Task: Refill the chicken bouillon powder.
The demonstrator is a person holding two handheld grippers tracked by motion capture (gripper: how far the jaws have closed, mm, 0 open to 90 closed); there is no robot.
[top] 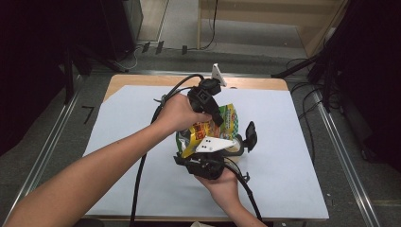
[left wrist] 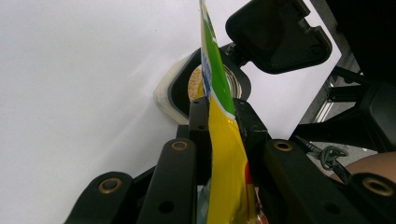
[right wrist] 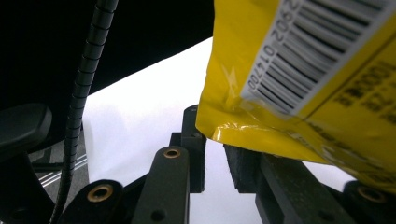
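Bag (top: 208, 130): mid-sheet, tilted over the container (top: 235, 146) at 4 o'clock.
Left gripper (left wrist: 219, 116): jaws nearly closed, clamped on bag edge.
Right gripper (right wrist: 212, 140): jaws slightly apart, grip unclear.
Room: bare sheet (top: 123, 123) all round.
Left gripper view: crumbs inside container, lid (left wrist: 278, 35) open.

Yellow snack bag (right wrist: 327, 79), right gripper view: barcode panel on its face, with digits beside the bars reading roughly "2902 014700" (blurred, last digits uncertain). Dark print lower on the yellow is too smeared to read. High view: bag front carries coloured lettering, too small to make out
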